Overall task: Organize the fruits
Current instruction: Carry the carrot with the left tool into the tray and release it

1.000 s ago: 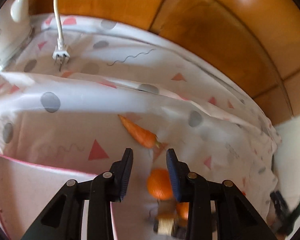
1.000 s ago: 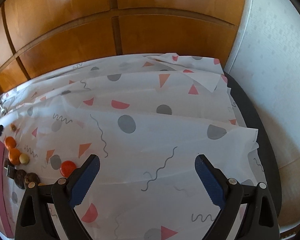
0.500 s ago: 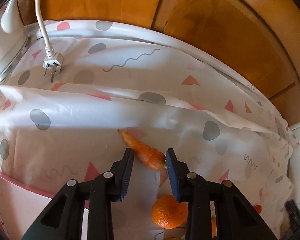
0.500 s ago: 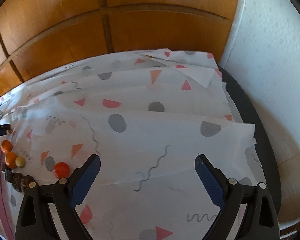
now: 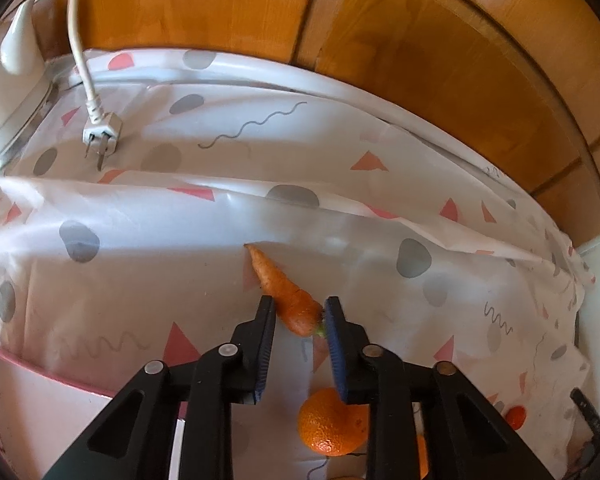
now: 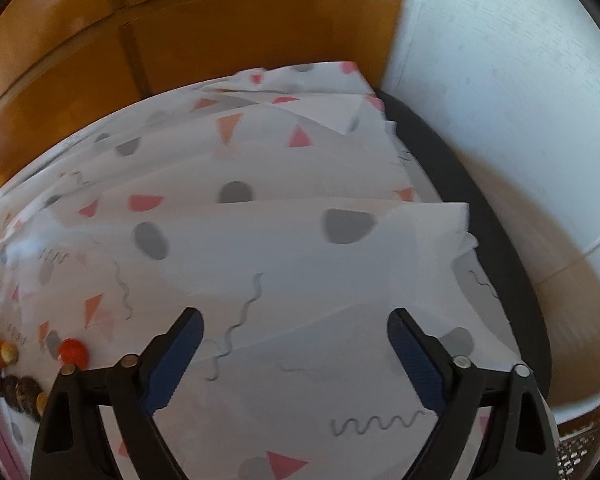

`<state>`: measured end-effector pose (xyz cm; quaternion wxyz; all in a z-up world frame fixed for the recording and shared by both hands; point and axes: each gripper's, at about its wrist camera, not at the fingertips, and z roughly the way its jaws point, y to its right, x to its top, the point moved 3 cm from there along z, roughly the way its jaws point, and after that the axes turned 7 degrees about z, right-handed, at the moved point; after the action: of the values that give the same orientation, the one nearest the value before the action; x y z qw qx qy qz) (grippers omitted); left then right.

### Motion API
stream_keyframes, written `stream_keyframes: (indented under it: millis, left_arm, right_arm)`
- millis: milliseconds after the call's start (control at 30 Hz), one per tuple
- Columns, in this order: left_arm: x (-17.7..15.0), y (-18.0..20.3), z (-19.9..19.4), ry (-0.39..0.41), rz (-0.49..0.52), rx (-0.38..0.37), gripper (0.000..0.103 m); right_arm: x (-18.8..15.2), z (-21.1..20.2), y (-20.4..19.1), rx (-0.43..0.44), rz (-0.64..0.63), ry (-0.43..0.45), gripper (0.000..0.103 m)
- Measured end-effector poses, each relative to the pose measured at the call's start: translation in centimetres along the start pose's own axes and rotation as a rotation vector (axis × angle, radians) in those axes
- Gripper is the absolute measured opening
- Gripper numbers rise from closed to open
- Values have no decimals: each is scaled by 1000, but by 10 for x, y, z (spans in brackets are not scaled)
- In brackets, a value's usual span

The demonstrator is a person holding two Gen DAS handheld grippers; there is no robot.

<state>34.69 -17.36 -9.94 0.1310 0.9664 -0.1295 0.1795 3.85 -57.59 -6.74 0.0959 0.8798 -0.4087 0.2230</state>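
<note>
In the left wrist view an orange carrot (image 5: 284,292) lies on the patterned white tablecloth (image 5: 140,272), tip pointing away. My left gripper (image 5: 299,306) has its thick end between the fingertips, jaws narrowly apart; contact cannot be told. An orange (image 5: 330,424) lies below the gripper. In the right wrist view my right gripper (image 6: 294,320) is wide open and empty above the cloth. A red-orange fruit (image 6: 73,351) and several small orange and brown fruits (image 6: 4,360) sit at the far left.
A white power plug (image 5: 102,134) with its cord lies on the cloth at the back left, beside a white appliance (image 5: 4,92). Wooden panels (image 5: 420,60) stand behind the table. A pink-edged mat (image 5: 40,392) lies at the lower left. A white wall (image 6: 520,120) is to the right.
My left gripper has moved forward over the orange until the carrot's thick end sits between its fingertips. My right gripper view has shifted right, still wide open.
</note>
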Motion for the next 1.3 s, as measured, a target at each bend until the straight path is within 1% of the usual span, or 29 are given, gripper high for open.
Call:
stream_keyframes:
  millis: [33, 133, 167, 200, 233, 300, 367, 500, 533, 600, 667, 767, 867, 967, 1100, 1233, 1300]
  left_arm:
    - [-1, -4, 0, -5, -22, 3, 41]
    - [1, -4, 6, -2, -58, 1, 42]
    - [1, -3, 7, -2, -53, 4, 41]
    - [1, -2, 7, 0, -42, 12, 37]
    - [1, 0, 8, 3, -37, 9, 28]
    - [0, 2, 9, 10, -24, 1, 27]
    - [-1, 5, 9, 18, -6, 1, 25]
    - [-3, 8, 2, 47, 17, -9, 24]
    - [-6, 2, -9, 66, 29, 2, 24]
    - [-8, 0, -23, 92, 38, -8, 24]
    - [-11, -5, -39, 121, 50, 7, 24]
    - [-25, -18, -67, 156, 61, 23, 24]
    - [-45, -32, -92, 184, 73, 45, 24]
    - [-72, -55, -111, 190, 48, 61, 24]
    - [-112, -87, -120, 190, -1, 119, 25]
    - [-146, -105, -122, 185, -33, 167, 25]
    - [-160, -108, -123, 188, -36, 193, 25]
  right_arm:
    - [2, -1, 9, -8, 45, 5, 90]
    - [6, 0, 33, -12, 164, -2, 90]
    - [7, 0, 41, -6, 209, -3, 89]
    - [8, -1, 50, -4, 259, 3, 89]
    - [9, -3, 61, -6, 315, 17, 89]
    - [10, -6, 77, -13, 396, 33, 89]
    - [9, -7, 85, -8, 439, 33, 89]
    - [11, -8, 92, -12, 460, 45, 89]
    - [11, -7, 92, -12, 468, 47, 89]
    - [12, -9, 96, -11, 489, 53, 89]
    - [12, -11, 103, -10, 528, 59, 89]
    - [10, -11, 112, 1, 581, 53, 88]
    - [9, -11, 113, 14, 595, 43, 88]
    - [9, -12, 112, 17, 582, 49, 88]
    - [8, -12, 111, 37, 575, 45, 88]
    - [10, -5, 101, 73, 530, 12, 88]
    - [11, -5, 93, 70, 490, 8, 85]
